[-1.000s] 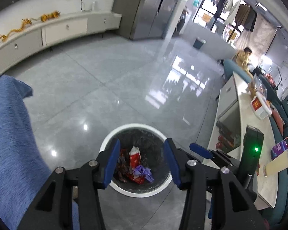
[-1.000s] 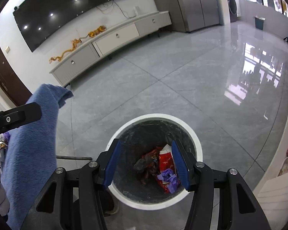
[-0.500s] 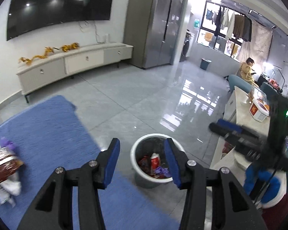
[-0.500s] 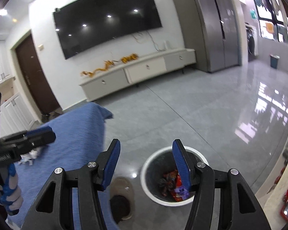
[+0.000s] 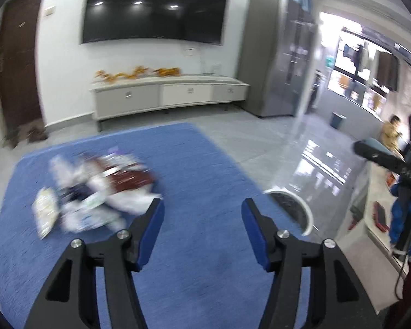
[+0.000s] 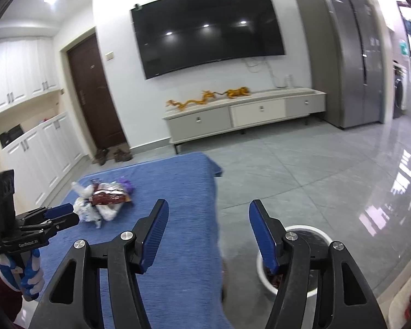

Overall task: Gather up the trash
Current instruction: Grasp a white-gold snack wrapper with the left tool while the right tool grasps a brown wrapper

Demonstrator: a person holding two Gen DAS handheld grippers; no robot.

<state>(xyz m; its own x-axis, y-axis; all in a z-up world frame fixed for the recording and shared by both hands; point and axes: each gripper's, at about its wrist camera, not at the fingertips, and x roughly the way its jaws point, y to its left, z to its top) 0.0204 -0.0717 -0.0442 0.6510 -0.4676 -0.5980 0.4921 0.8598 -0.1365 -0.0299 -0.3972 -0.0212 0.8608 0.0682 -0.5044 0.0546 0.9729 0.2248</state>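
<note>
Scene: a living room; a worktop (image 6: 178, 186) draped in blue cloth, a grey tiled floor to its right.
Trash: a heap of wrappers (image 6: 104, 200) and crumpled white bags lies on the far left part of the worktop; in the left view the heap (image 5: 96, 189) is blurred.
Bin: a white bin (image 6: 312, 257) stands on the floor just beside the worktop's right edge, wrappers showing inside.
Left tongs (image 5: 201, 216): released, nothing between the blue pads; the jaws have just been opening. They hang above the cloth, aimed just right of the heap.
Right tongs (image 6: 208, 213): released and empty, the jaws also just opening; they hang over the worktop's near right part, close to the bin.
Step in hand: judged, reaching for the next piece of trash.
Doing it well: pick one wrapper at the heap's near edge, come down with jaws wide, pinch a firm fold rather than loose film, lift clear before carrying across, and avoid snagging the cloth.
</note>
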